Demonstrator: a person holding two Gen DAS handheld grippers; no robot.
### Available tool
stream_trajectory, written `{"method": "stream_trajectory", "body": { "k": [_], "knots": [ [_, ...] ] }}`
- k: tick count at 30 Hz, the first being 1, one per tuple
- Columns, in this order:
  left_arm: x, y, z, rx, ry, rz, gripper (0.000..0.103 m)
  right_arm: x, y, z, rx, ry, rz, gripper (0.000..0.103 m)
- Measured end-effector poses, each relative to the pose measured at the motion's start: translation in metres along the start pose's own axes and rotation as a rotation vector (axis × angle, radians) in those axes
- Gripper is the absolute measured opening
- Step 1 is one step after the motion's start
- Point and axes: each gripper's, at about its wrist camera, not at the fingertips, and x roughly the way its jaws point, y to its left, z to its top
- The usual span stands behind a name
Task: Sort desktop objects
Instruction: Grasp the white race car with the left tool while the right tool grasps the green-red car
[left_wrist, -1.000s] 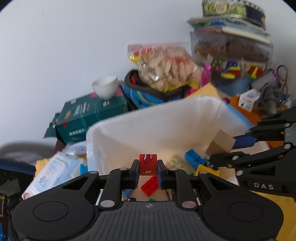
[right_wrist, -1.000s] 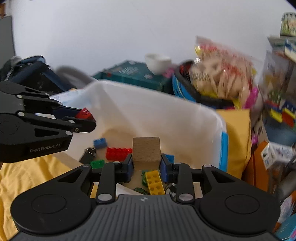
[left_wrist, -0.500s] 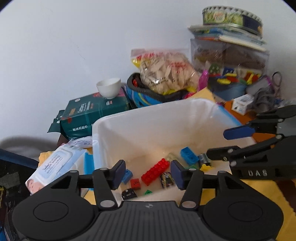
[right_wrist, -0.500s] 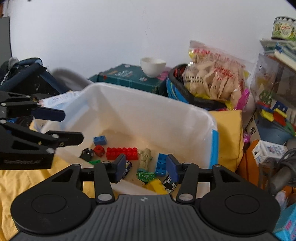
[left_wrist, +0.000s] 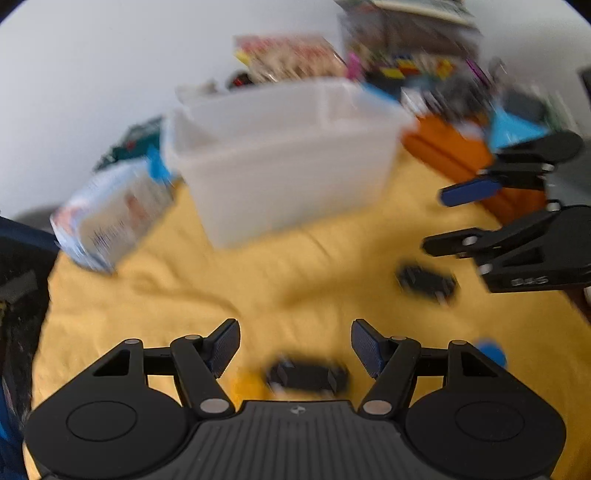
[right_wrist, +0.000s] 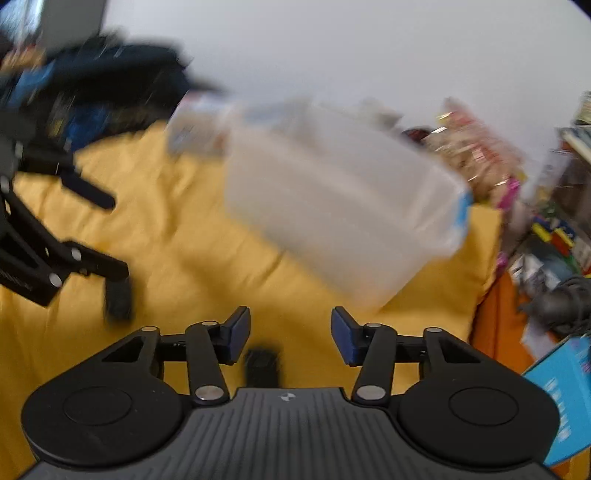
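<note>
On the left, the left gripper (left_wrist: 295, 341) has its jaws opening wide with nothing pinched, angled down over a small dark piece (left_wrist: 307, 375) lying on the yellow cloth (left_wrist: 207, 266); it is too blurred to name. Behind stands the white bin (left_wrist: 280, 162). To the right, a second dark piece (left_wrist: 426, 282) lies near the right gripper (right_wrist: 290, 332), whose jaws are closing, empty too. Both pieces look small, light and rigid, likely plastic; I'd pinch each across its narrow sides, pressing down slightly since the soft cloth may give.
</note>
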Motion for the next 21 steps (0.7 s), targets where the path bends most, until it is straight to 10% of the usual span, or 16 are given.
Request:
{"method": "stream_trajectory", "body": {
  "k": [17,21],
  "knots": [
    [0.037,0.031,-0.032,-0.706,0.136,-0.063,0.068,0.023,0.016,-0.035,-0.006,0.083,-0.061,0.018],
    [0.052,0.042,-0.032,-0.754,0.121,-0.062,0.027,0.006,0.012,-0.041,0.031,0.05,-0.061,0.019]
  ]
}}
